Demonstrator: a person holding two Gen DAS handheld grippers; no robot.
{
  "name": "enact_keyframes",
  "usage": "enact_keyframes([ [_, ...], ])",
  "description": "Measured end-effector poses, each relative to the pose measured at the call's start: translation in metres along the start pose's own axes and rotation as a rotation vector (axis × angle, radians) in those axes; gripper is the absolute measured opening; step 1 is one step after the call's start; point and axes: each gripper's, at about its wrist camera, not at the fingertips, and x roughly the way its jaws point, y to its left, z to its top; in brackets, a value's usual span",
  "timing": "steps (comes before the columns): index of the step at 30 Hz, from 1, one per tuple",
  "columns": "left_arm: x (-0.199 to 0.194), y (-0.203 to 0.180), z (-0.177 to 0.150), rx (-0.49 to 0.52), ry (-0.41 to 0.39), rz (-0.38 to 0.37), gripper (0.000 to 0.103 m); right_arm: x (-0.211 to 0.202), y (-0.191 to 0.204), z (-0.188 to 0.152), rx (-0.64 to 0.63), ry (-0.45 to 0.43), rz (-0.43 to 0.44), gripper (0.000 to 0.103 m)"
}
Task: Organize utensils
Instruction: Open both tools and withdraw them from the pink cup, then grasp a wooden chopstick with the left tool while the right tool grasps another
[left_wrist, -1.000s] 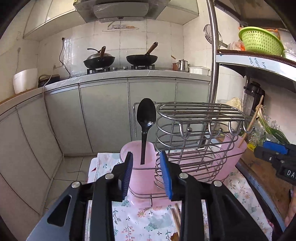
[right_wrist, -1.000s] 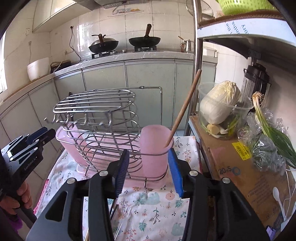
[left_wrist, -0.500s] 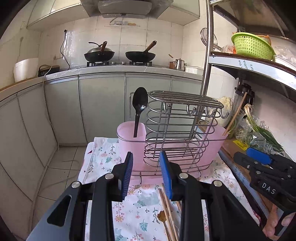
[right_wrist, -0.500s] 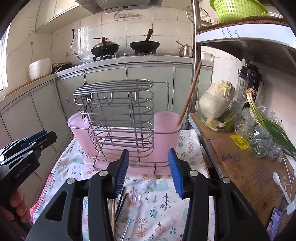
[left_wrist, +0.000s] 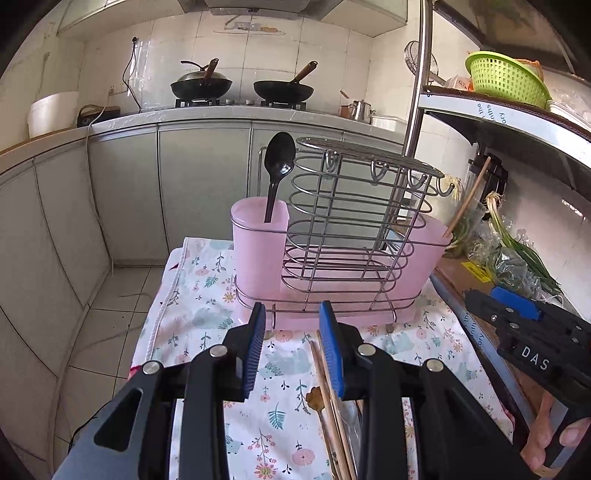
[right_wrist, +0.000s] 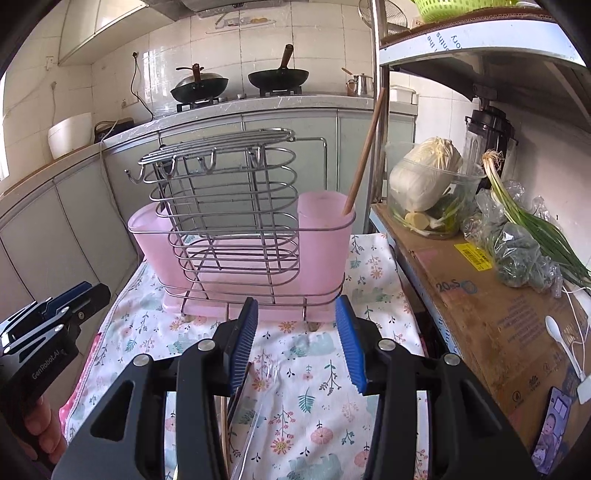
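A flowered cloth (left_wrist: 207, 317) covers the small table, and on it stands a wire rack (left_wrist: 354, 221) set in a pink holder (left_wrist: 258, 251) with a cup at each end. In the left wrist view a black spoon (left_wrist: 277, 166) stands upright in the cup at 11 o'clock from the left gripper (left_wrist: 291, 347), and a wooden chopstick (left_wrist: 466, 195) leans out of the far cup at 1 o'clock. More chopsticks (left_wrist: 327, 398) lie flat on the cloth beside the left gripper's right finger, running toward 6 o'clock. The left gripper's fingers stand apart with nothing between them, above the cloth; the right gripper (right_wrist: 301, 343) is likewise parted and empty, with thin utensils (right_wrist: 255, 417) lying on the cloth below it, too blurred to name. Behind the table runs a grey counter (left_wrist: 207, 122) with two woks (left_wrist: 282, 90) on a stove against white tiles. At 3 o'clock in the right wrist view a cardboard-topped shelf (right_wrist: 480, 295) carries a cabbage (right_wrist: 424, 177) in a clear bowl, green onions (right_wrist: 524, 206) and a white spoon (right_wrist: 554, 328); a green basket (left_wrist: 506, 79) sits on the upper shelf. Compared with a second ago, both grippers have drawn back from the rack and sunk, so the rack looks smaller and more cloth and the lying chopsticks show; their openings are unchanged.
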Motion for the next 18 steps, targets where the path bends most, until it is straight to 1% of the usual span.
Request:
enact_keyframes([
  [9,0.006,0.002,-0.011,0.005,0.028,0.002,0.029,0.009,0.001,-0.007,-0.002,0.026,-0.017,0.044],
  [18,0.016,0.0,-0.02,0.017,0.066,0.006,0.029,0.018,0.001,-0.014,0.002,0.059,-0.013,0.044],
])
